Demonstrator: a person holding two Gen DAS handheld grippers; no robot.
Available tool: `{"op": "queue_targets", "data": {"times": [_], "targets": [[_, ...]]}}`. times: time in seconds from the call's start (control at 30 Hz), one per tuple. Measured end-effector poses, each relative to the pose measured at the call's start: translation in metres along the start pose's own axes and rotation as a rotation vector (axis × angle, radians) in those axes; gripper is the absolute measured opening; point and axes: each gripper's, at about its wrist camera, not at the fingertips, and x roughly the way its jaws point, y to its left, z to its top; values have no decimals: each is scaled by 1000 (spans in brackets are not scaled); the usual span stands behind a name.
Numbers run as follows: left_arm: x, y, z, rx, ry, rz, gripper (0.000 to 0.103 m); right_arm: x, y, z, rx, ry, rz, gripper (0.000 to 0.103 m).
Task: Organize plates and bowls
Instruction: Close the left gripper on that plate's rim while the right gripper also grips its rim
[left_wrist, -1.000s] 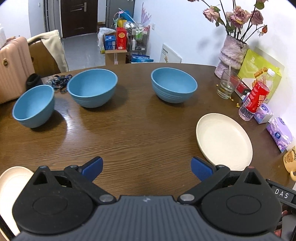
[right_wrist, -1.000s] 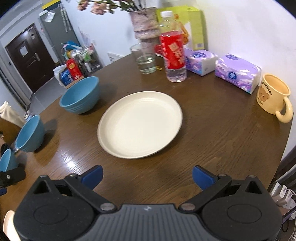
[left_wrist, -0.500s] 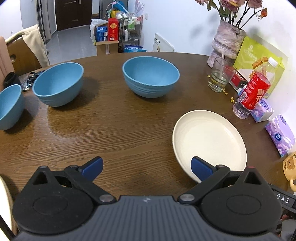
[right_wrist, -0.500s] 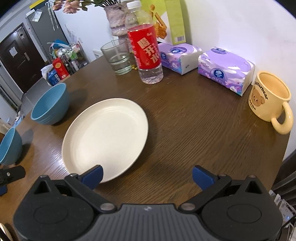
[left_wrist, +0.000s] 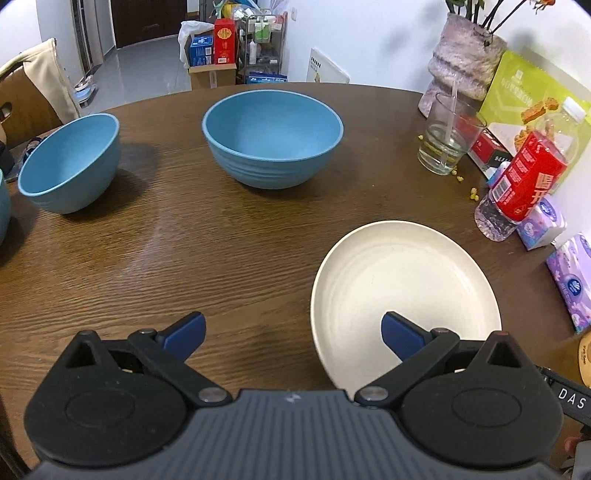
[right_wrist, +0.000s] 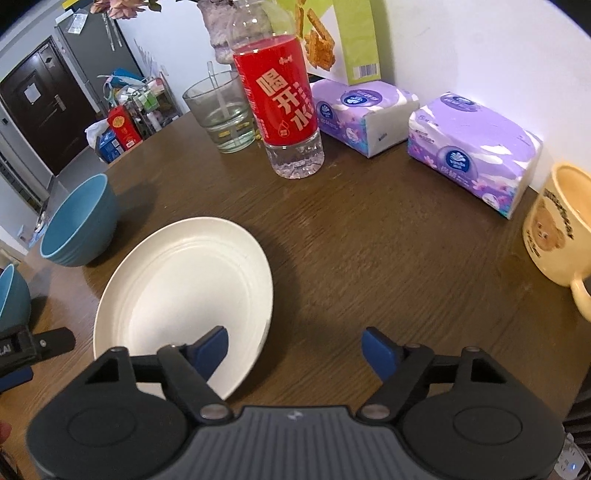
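One plate edge between closing jaws

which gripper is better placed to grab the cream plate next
Right, probably. The right gripper straddles the cream plate rim, jaws closing around it. The left gripper has only one finger over it.

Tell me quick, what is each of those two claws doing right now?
Left gripper: open, holding nothing.
Right gripper: open, fingers closing across the cream plate rim, not gripping it yet.
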Motion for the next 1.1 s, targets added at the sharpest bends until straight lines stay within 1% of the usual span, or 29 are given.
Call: {"op": "queue_targets", "data": {"times": [0.03,0.17,0.27,0.37,0.47,0.57,0.63,0.73,0.77,0.87,0.93,1.03,1.1], "targets": [[4,-2,2,0,2,4,103,4,-1,3,-2,3,5,78],[18,-9,10,-10,13,14,103,16,-3,15,-7,9,17,71],[25,-13,13,-11,13,21,103,23,-5,25,-10,11,19,68],[31,-17,17,-13,16,29,103,32,-7,32,-12,22,25,62],[37,-21,20,-15,22,28,101,39,-8,37,-16,33,33,58],[42,-25,23,-15,29,26,92,43,-9,41,-20,43,42,56],[45,-26,25,-18,34,21,82,46,-9,44,-22,47,44,55],[49,-27,27,-28,47,16,72,50,-9,46,-27,56,52,49],[50,-27,27,-30,50,16,71,51,-9,47,-27,60,56,46],[53,-27,28,-37,56,11,60,54,-8,48,-30,68,72,41],[55,-27,29,-45,67,2,47,57,-7,49,-33,73,83,37],[59,-26,30,-57,82,-6,36,59,-6,50,-38,80,96,31],[59,-25,30,-61,86,-10,33,61,-6,51,-40,85,105,28]]}}
